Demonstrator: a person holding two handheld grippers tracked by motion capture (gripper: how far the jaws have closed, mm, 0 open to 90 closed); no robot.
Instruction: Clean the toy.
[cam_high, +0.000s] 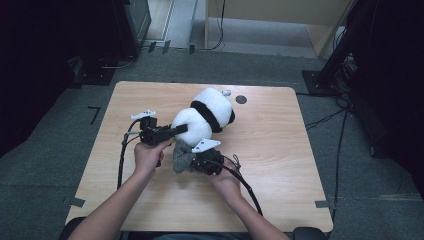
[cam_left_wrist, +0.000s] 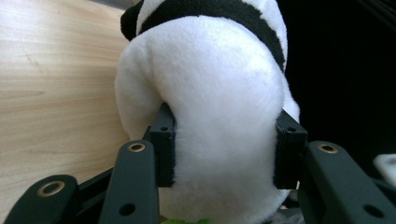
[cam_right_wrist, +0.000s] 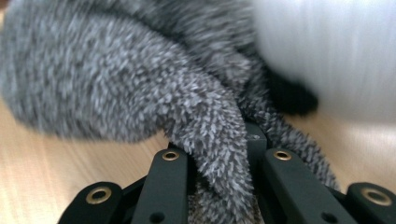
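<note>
A black-and-white panda plush (cam_high: 210, 111) lies on the wooden table (cam_high: 280, 145), head toward the far side. My left gripper (cam_high: 181, 129) comes in from the left, shut on the panda's white lower body (cam_left_wrist: 219, 84); its pads (cam_left_wrist: 163, 140) press into the plush from both sides. A grey fuzzy cloth (cam_high: 182, 157) lies bunched just in front of the panda. My right gripper (cam_high: 196, 161) is shut on a fold of that grey cloth (cam_right_wrist: 140, 79), which runs down between the jaws. Part of the blurred white plush (cam_right_wrist: 327, 51) is at the upper right.
A dark round spot (cam_high: 241, 99) and a small white object (cam_high: 226, 92) sit by the panda's head. Cables trail from both grippers over the near table. Black stands (cam_high: 340, 55) and floor cables lie beyond the right edge.
</note>
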